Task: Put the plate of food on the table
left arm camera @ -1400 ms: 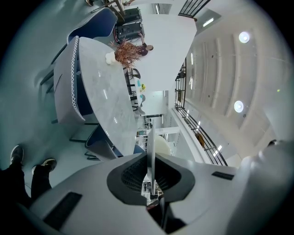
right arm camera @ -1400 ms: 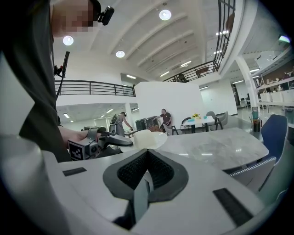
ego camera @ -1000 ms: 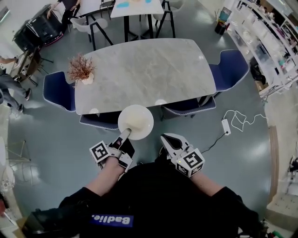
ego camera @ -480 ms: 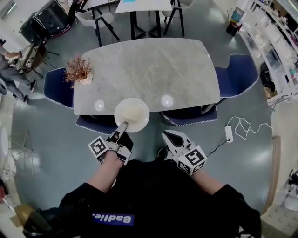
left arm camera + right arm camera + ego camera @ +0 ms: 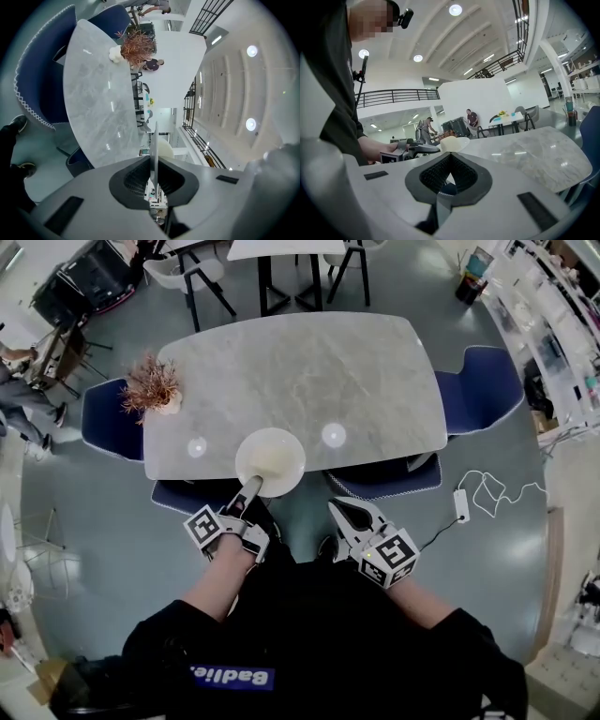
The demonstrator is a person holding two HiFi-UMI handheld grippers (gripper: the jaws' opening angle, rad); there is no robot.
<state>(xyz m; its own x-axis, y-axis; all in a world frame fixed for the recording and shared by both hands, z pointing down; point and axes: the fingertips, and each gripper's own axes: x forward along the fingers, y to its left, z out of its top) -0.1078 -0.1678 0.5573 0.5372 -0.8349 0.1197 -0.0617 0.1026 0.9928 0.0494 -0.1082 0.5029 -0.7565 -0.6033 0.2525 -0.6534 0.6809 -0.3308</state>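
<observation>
A white plate [image 5: 270, 461] with a pale mound of food hangs over the near edge of the grey marble table [image 5: 309, 371]. My left gripper [image 5: 251, 489] is shut on the plate's near rim. In the left gripper view the plate [image 5: 154, 140] shows edge-on, pinched between the jaws of that gripper [image 5: 153, 160]. My right gripper [image 5: 349, 512] is held to the right of the plate, off the table, apart from it. Its own view shows this gripper [image 5: 450, 155] shut on nothing, with the plate [image 5: 457, 143] beyond.
A dried plant in a small vase [image 5: 150, 388] stands at the table's left end. Blue chairs [image 5: 108, 423] sit round the table, two tucked under its near side [image 5: 384, 474]. A power strip with cable [image 5: 461, 506] lies on the floor to the right.
The plate, still in my left gripper, has moved forward from in front of the table to over its near edge. The right gripper has stayed beside it.
</observation>
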